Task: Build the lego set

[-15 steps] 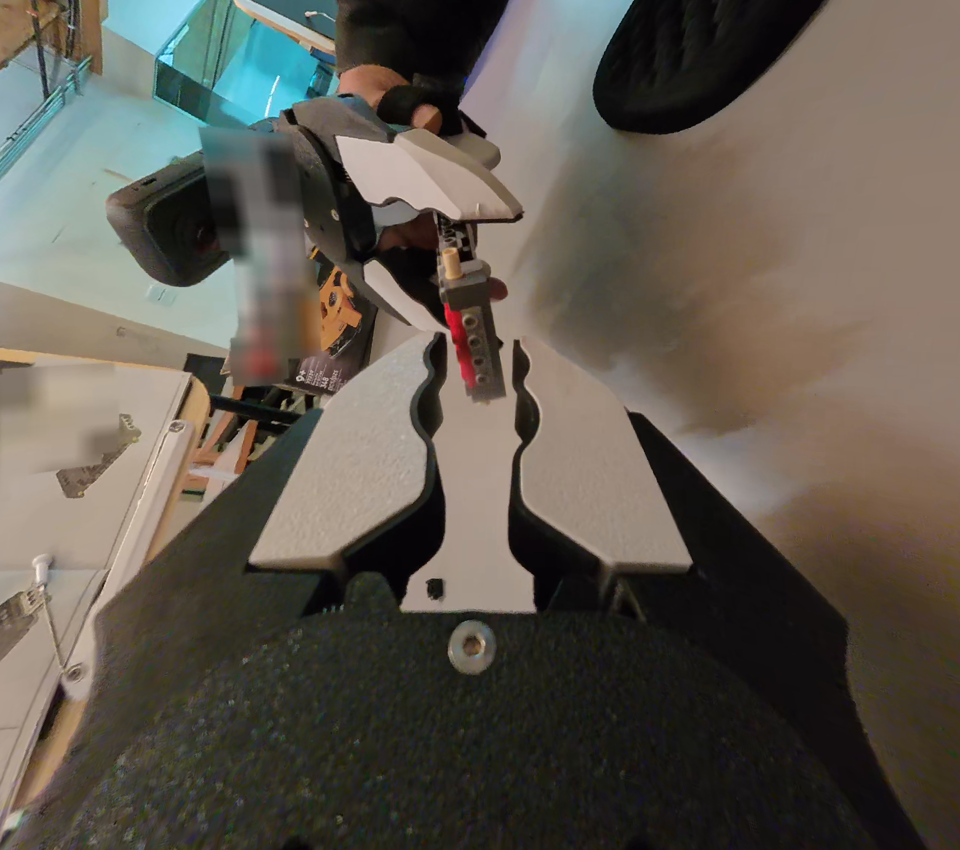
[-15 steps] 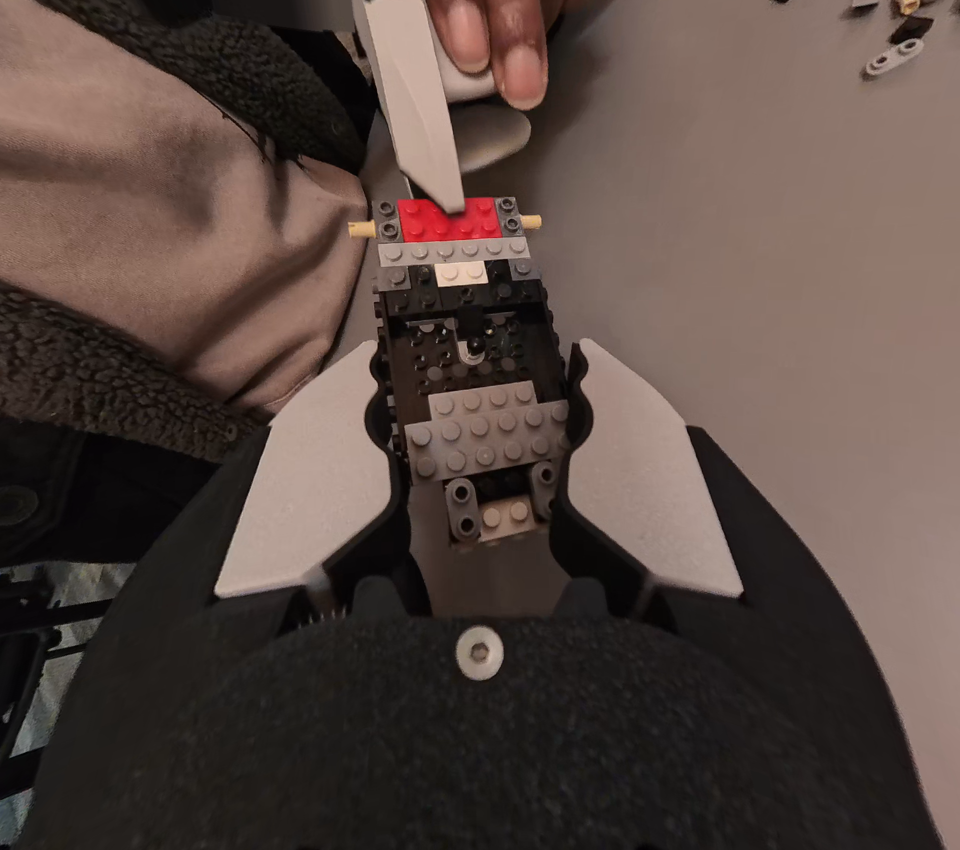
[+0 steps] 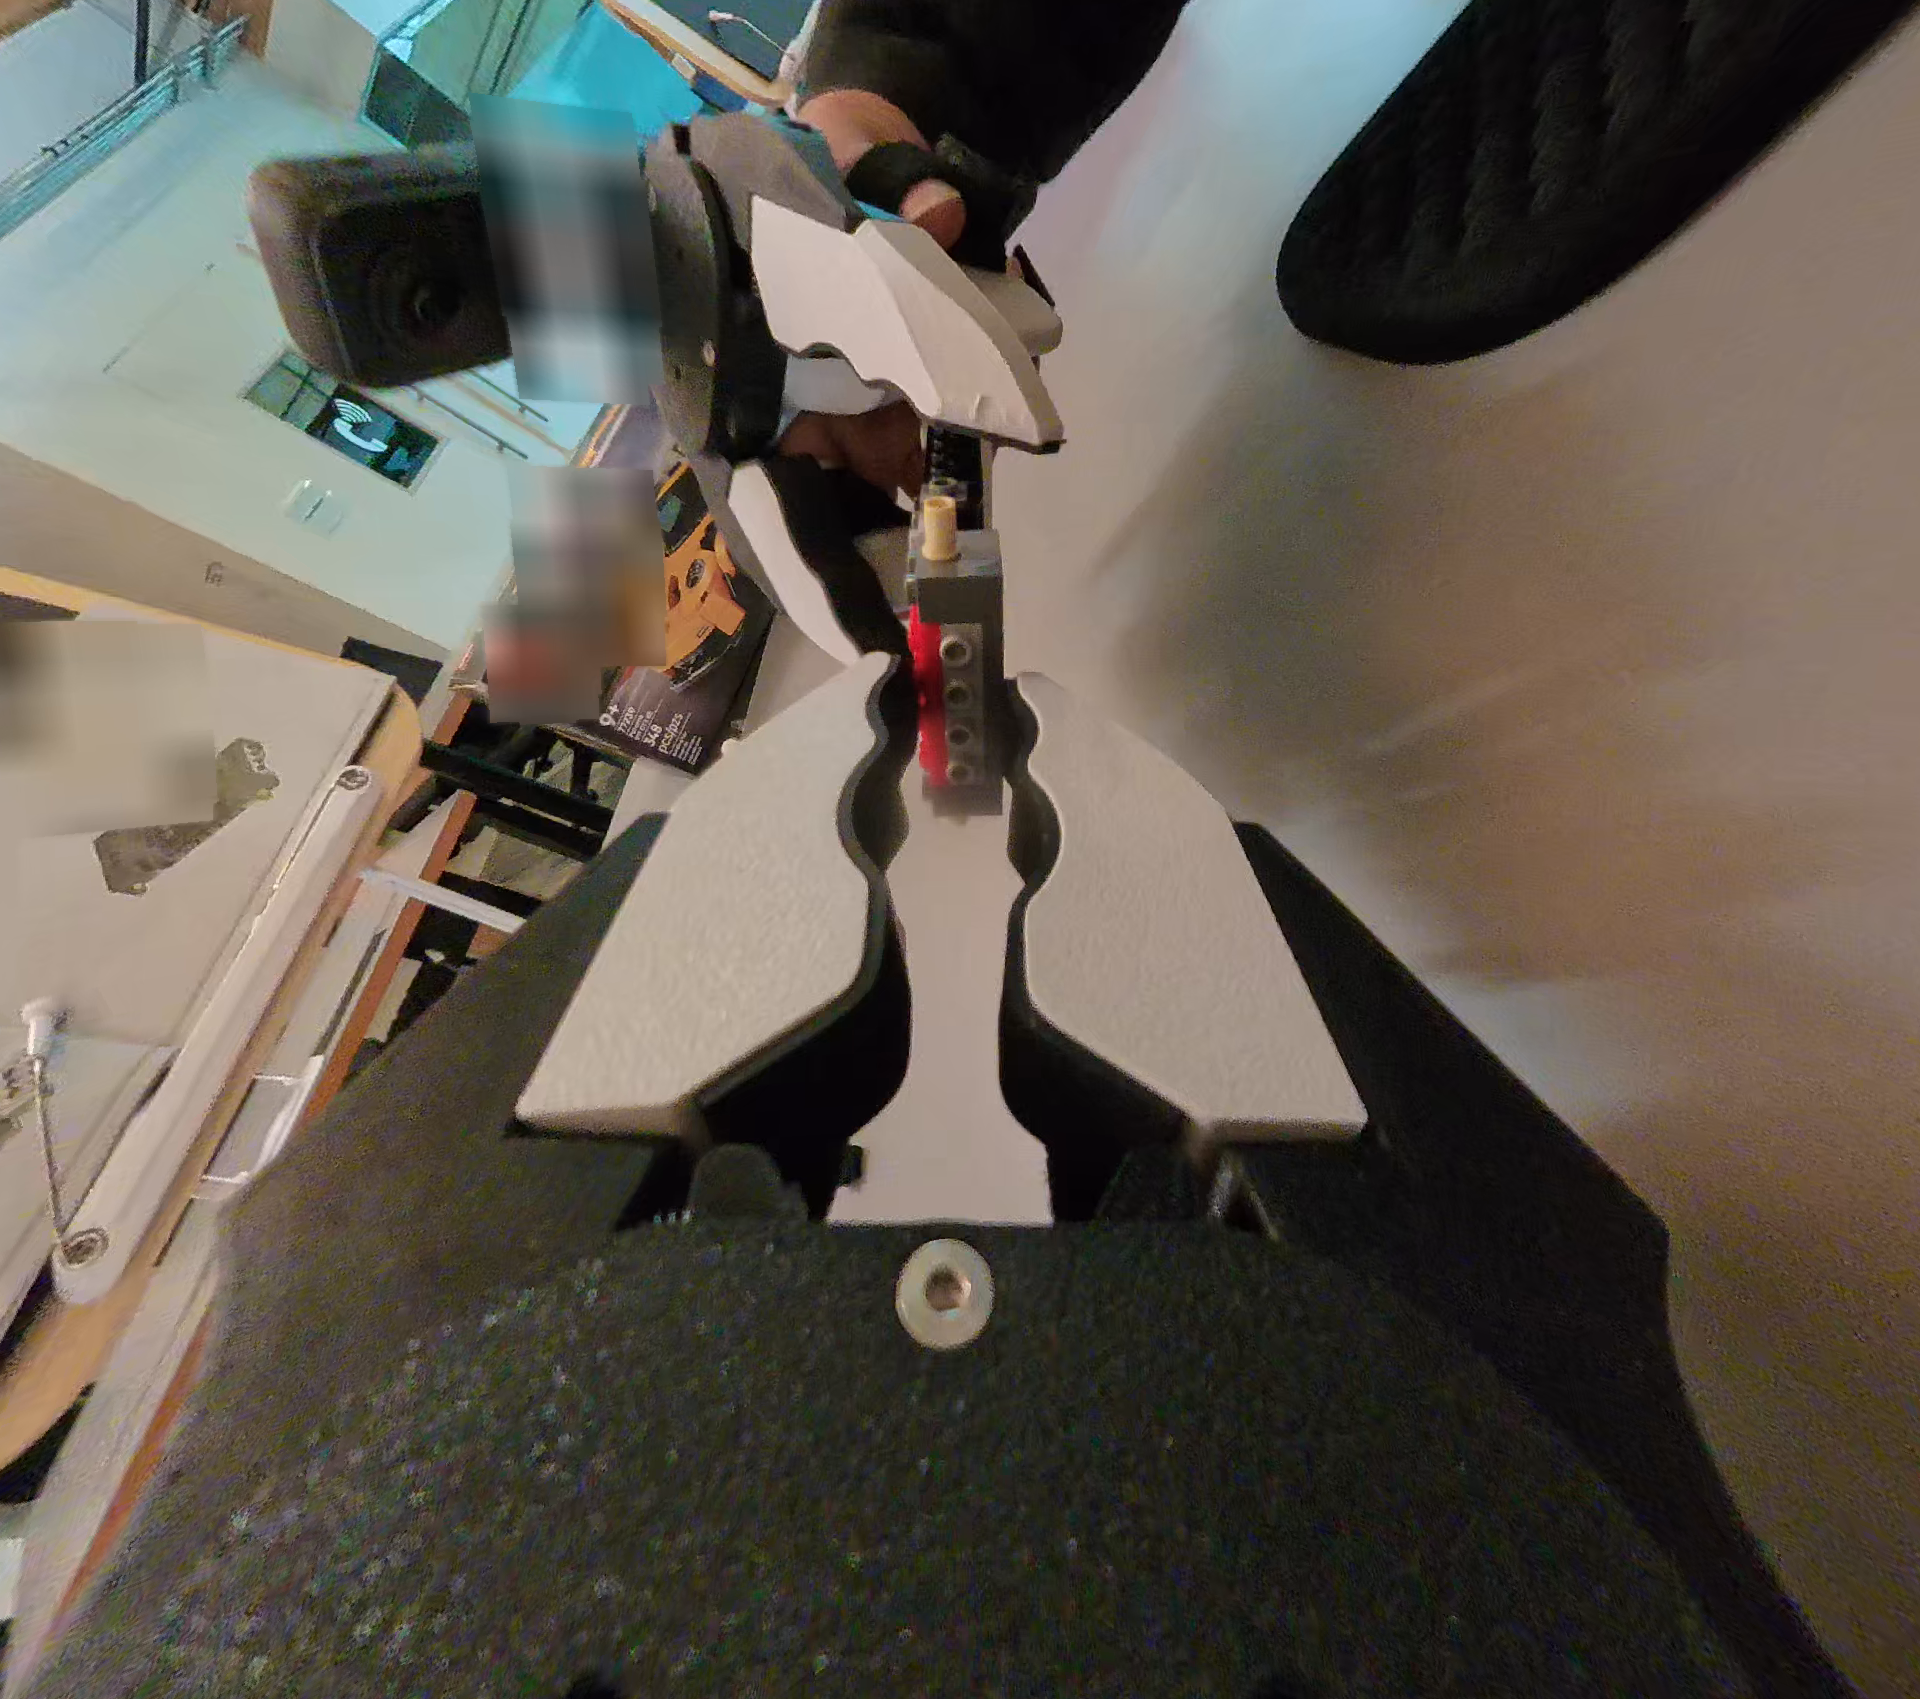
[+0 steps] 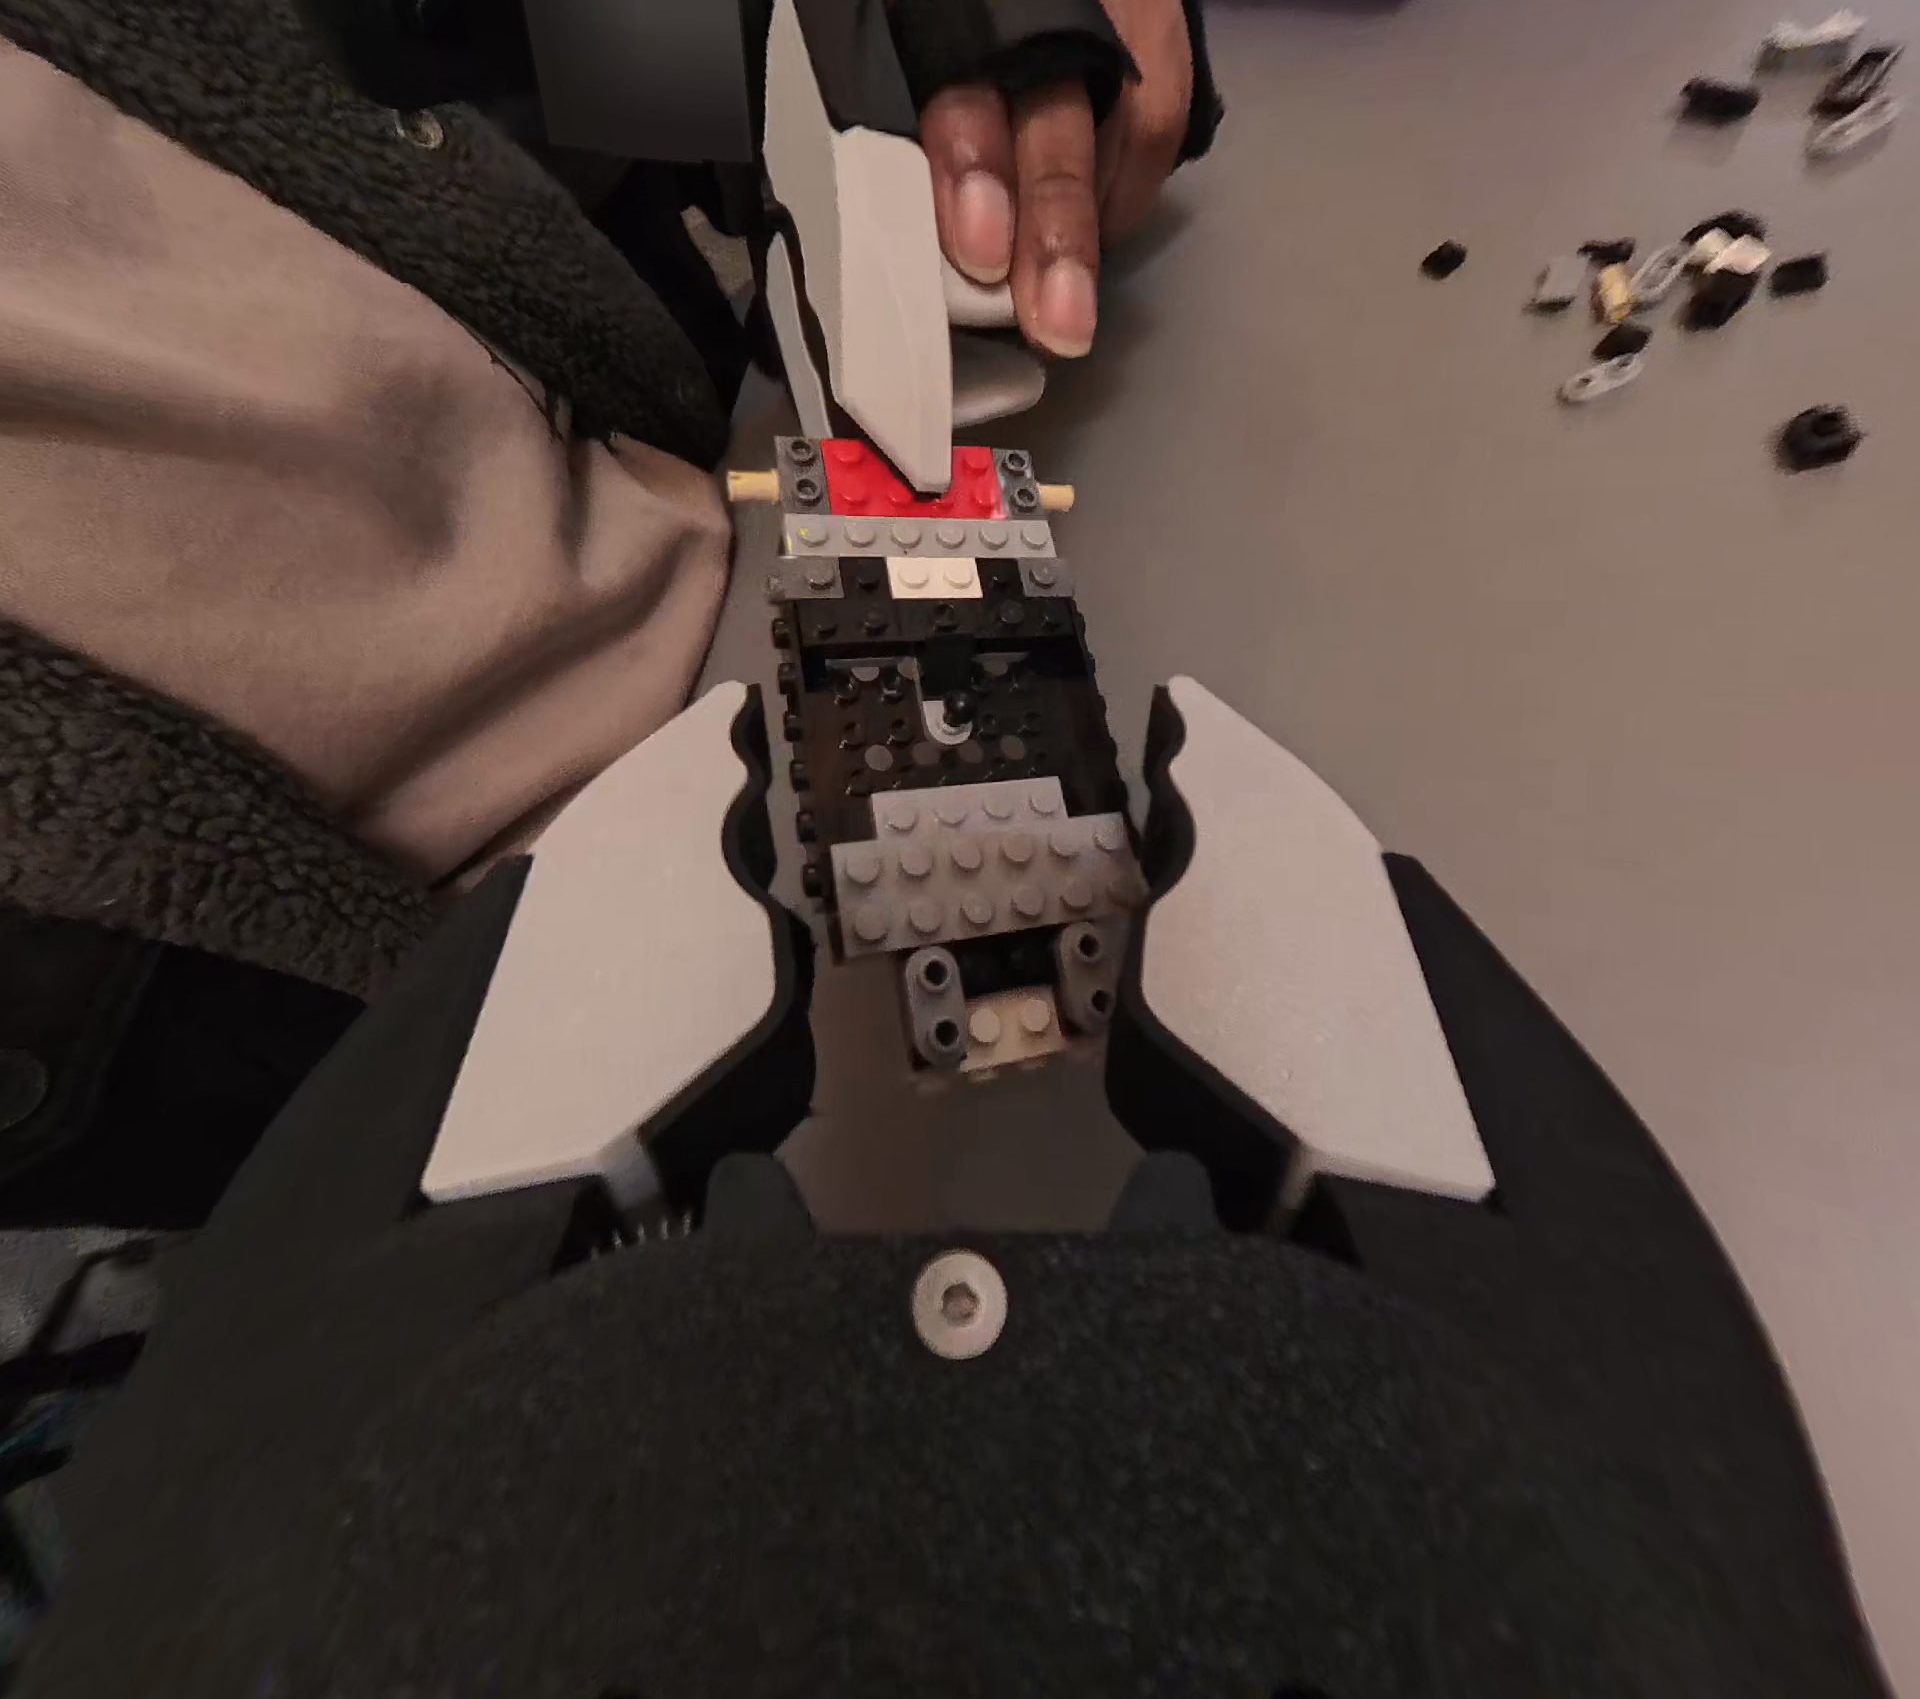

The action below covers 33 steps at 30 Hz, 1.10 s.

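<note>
Right claw (image 4: pixel 951 818): I held the lego build (image 4: pixel 940 756) pinched across its width, near its gray-plated end, above the gray bench (image 4: pixel 1455 662).
Left claw (image 3: pixel 951 776): slightly spread around the red end of the build; whether either finger touched it, I could not tell. In the right wrist view one finger's tip sat on the red plate (image 4: pixel 883 486).
Where the build was: between my two claws, held off the bench, close to my jacket.
Long axis: it ran straight away from my right claw, red end and tan pins (image 4: pixel 1058 494) farthest out.
Risk: pushing on the far end would lever the build in my right grip, so it could tilt or slip.
Second risk: a hard squeeze could pop plates loose.
Loose parts (image 4: pixel 1683 299): scattered well apart, to the right.
</note>
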### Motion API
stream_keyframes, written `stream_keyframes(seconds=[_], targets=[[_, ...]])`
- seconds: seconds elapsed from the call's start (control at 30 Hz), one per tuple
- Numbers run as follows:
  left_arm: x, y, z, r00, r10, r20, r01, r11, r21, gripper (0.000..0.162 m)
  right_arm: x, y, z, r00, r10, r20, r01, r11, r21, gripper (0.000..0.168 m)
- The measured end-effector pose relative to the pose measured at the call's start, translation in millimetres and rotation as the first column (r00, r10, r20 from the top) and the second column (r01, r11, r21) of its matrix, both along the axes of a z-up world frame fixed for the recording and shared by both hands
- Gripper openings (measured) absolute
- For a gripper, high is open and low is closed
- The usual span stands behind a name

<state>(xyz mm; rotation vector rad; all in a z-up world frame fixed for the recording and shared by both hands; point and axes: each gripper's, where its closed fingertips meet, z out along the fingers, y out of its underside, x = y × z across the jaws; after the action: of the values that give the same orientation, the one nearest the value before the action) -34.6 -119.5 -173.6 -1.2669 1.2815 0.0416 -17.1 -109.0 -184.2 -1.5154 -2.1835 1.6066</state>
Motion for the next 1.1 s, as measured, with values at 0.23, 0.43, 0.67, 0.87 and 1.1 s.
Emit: stream_keyframes(seconds=[0.23, 0.43, 0.67, 0.87, 1.1], targets=[[-14, 13, 6, 0.979, 0.087, 0.185, -0.054, 0.983, -0.177, 0.016, -10, 35, 19, 0.961, -0.128, -0.244, 0.217, 0.896, 0.388, 0.069], [-33, 31, 4, 0.852, 0.298, 0.43, -0.018, 0.838, -0.545, 0.015, -11, 49, 30, 0.881, -0.084, -0.466, 0.436, 0.527, 0.729, 0.066], [-31, 31, -11, 0.673, 0.507, 0.539, 0.229, 0.55, -0.803, 0.016, -21, 49, 0, 0.911, -0.027, -0.411, 0.4, 0.293, 0.868, 0.079], [-29, 27, -19, 0.58, 0.604, 0.547, 0.352, 0.42, -0.837, 0.016, -34, 43, -20, 0.955, 0.015, -0.297, 0.283, 0.257, 0.924, 0.058], [-30, 27, -22, 0.563, 0.619, 0.548, 0.387, 0.388, -0.836, 0.016, -34, 41, -26, 0.97, -0.005, -0.244, 0.232, 0.328, 0.916, 0.057]])
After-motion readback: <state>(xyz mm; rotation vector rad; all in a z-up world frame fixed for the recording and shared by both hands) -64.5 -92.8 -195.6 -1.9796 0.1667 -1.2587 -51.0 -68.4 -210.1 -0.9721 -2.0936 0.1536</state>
